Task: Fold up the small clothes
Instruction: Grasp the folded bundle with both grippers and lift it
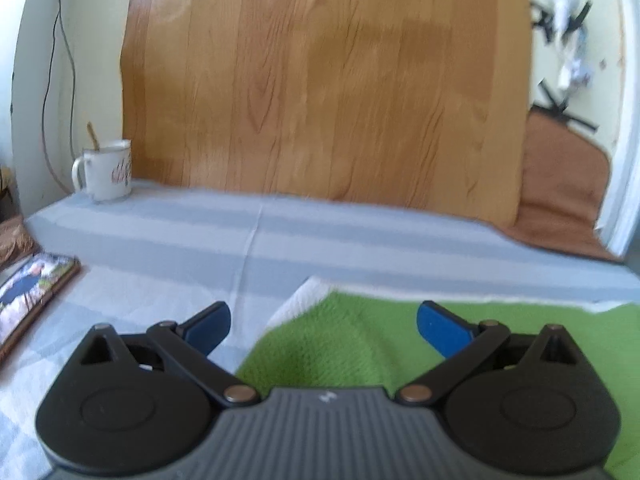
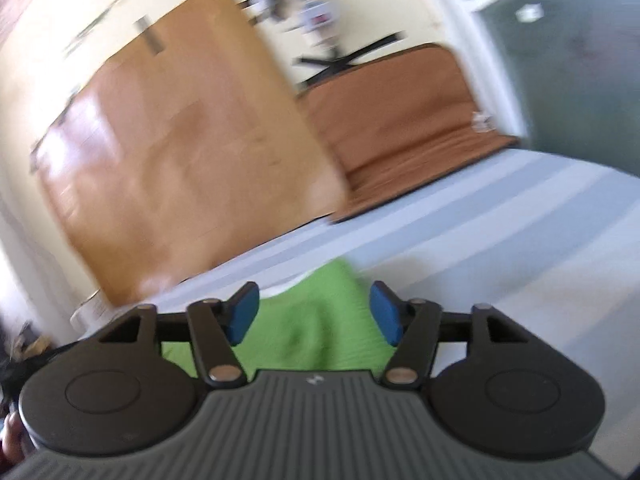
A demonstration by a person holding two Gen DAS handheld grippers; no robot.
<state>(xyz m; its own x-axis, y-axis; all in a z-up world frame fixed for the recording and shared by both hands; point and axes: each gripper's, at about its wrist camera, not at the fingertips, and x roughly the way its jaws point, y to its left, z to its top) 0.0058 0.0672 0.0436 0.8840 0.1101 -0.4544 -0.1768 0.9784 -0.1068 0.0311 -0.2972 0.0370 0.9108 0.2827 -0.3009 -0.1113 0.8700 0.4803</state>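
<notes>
A green fuzzy cloth with a white edge lies on the grey-and-white striped table cover. My left gripper is open, its blue fingers wide apart over the cloth's left part, holding nothing. In the right wrist view, which is blurred, the same green cloth lies between and below the blue fingers of my right gripper. That gripper is open and holds nothing. The cloth's near part is hidden behind both gripper bodies.
A white mug with a spoon stands at the table's back left. A framed picture lies at the left edge. A wooden board leans on the wall behind the table, with a brown cushion to its right.
</notes>
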